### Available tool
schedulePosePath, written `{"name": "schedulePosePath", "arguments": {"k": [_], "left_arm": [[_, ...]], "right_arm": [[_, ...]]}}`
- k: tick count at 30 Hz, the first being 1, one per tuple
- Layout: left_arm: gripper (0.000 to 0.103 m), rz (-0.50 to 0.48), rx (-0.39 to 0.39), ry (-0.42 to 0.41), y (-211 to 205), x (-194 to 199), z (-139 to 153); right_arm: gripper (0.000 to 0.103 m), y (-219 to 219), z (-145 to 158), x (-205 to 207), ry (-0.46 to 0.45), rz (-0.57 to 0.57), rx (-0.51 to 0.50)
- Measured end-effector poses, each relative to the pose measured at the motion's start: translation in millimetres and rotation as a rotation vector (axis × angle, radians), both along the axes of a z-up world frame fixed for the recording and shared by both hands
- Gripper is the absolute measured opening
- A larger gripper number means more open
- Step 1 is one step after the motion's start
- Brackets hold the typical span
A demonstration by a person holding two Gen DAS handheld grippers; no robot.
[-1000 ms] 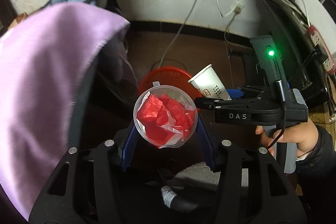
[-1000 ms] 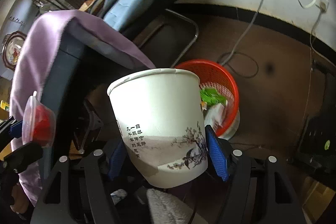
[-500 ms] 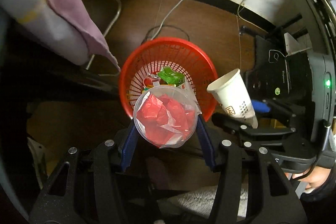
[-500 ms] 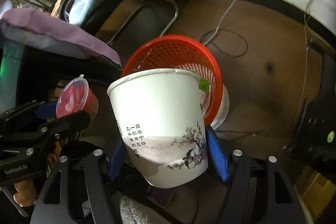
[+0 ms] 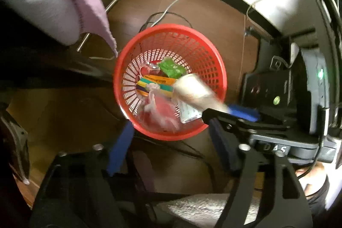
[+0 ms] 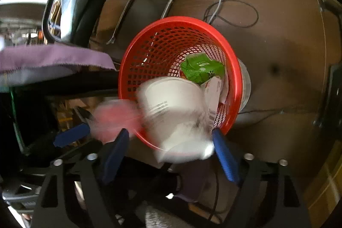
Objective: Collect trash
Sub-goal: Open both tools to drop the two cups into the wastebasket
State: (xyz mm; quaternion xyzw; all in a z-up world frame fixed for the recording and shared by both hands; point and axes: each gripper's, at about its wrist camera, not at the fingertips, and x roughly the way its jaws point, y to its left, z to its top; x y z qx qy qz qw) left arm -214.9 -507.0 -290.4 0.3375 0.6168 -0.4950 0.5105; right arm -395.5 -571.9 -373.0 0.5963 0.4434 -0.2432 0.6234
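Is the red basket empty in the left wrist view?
No, the red basket already holds a green wrapper and a striped packet, among other trash.

The white paper cup [image 6: 177,112] is smeared by motion blur, its print unreadable. The clear plastic cup of red scraps [image 5: 159,109] is a pink blur in both views. The small white label [image 5: 188,113] is too blurred to read.
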Motion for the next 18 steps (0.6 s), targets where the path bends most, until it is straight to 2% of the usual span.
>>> {"name": "schedulePosePath", "arguments": {"k": [2,4,9,12,15,18], "left_arm": [[0.084,0.021,-0.009,0.060,3,5,5],[0.087,0.038,-0.020,0.092,7,9,11],[0.088,0.029,-0.050,0.090,18,3,28],[0.088,0.030,-0.060,0.098,22,-3,36],[0.088,-0.004,-0.094,0.030,29,-12,56],[0.088,-0.032,-0.130,0.022,34,-22,73]], "right_arm": [[0.082,0,6,-4,0.002,-0.011,-0.009],[0.084,1,14,-10,0.014,-0.021,-0.028],[0.084,3,33,-27,0.057,-0.033,-0.060],[0.085,6,47,-31,0.121,-0.019,-0.089],[0.085,9,66,-33,0.171,-0.010,-0.135],[0.085,11,93,-33,0.197,-0.006,-0.196]]}}
